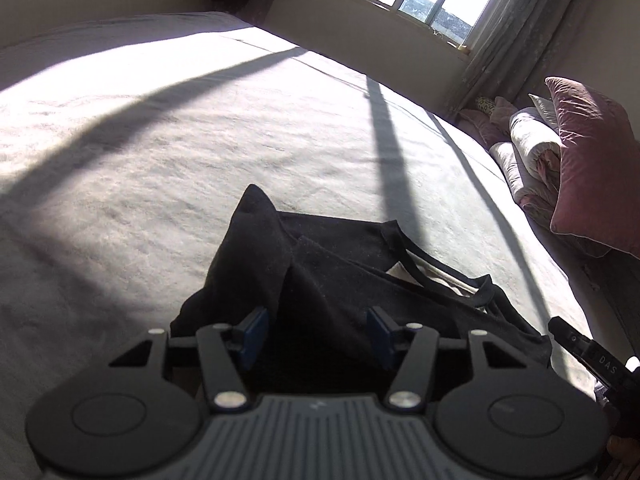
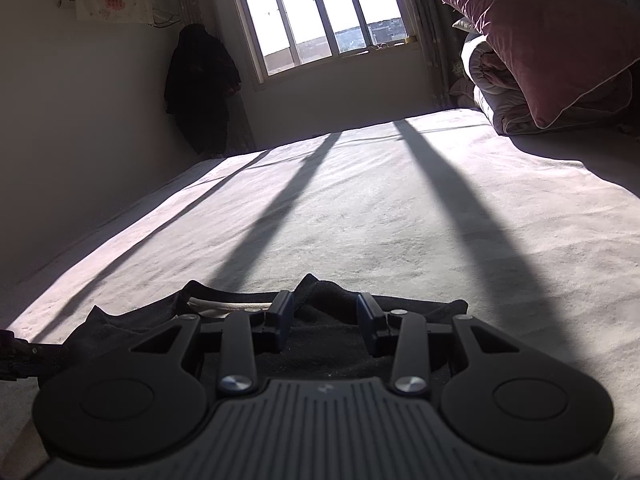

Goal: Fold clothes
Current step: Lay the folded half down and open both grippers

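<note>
Centrally, a black T-shirt [image 1: 336, 276] lies partly folded on the sunlit bed sheet [image 1: 160, 152].
Its collar, showing a pale inner lining, faces the pink pillow [image 1: 592, 160]; a raised fold peaks toward the window [image 2: 320, 12]. Left gripper [image 1: 318, 330] jaws stand apart over the cloth, gripping nothing; right gripper [image 2: 325, 320] jaws likewise apart above the shirt's edge.

A matt black cloth shirt [image 1: 328, 280] is lying on the bed [image 1: 160, 152], whose pale sheet is looking faintly nubby, while a velvety maroon pillow [image 1: 592, 160] is catching a soft sheen.
</note>
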